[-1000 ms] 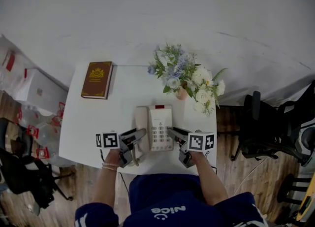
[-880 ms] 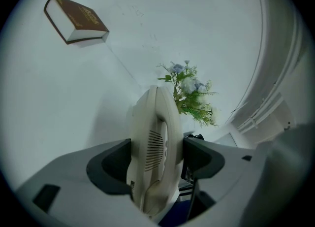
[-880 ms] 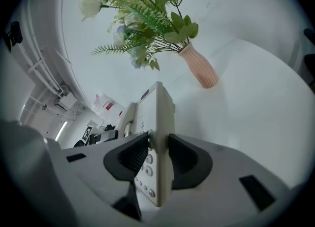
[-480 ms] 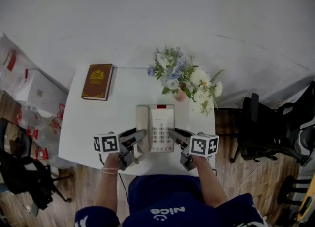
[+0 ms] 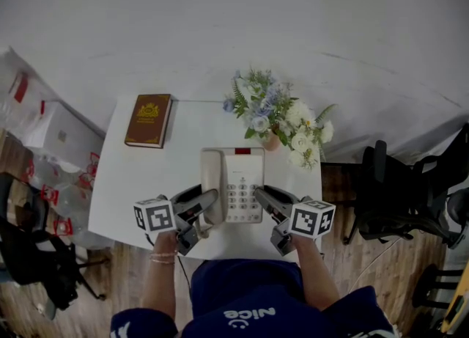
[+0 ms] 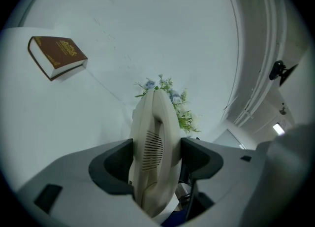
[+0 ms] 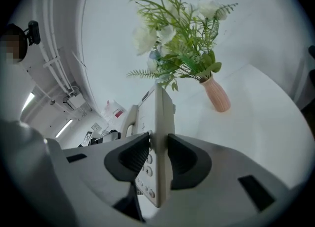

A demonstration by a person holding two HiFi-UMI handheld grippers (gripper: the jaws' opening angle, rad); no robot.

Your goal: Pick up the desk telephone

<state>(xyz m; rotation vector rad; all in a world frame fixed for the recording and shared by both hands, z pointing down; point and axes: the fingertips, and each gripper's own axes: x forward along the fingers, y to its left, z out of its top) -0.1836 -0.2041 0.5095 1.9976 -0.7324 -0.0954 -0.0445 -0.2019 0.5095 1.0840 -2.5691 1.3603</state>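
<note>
The cream desk telephone (image 5: 233, 182), red light at its far end, hangs above the white table (image 5: 139, 182), held from both sides. My left gripper (image 5: 209, 201) is clamped on the handset side; in the left gripper view the handset (image 6: 153, 137) fills the gap and both pads of the left gripper (image 6: 156, 159) touch it. My right gripper (image 5: 262, 196) grips the phone's right edge. In the right gripper view the base's thin edge (image 7: 160, 117) stands between the jaws of the right gripper (image 7: 158, 154), which are closing on it, pads pressing.
A brown book (image 5: 149, 119) lies at the table's far left corner. A pink vase of flowers (image 5: 278, 118) stands at the far right, close behind the phone. Black chairs (image 5: 388, 190) stand to the right, boxes and bags (image 5: 51, 135) to the left.
Both grippers have risen together with the telephone between them; it now looks larger and nearer the head camera, clear of the tabletop.
</note>
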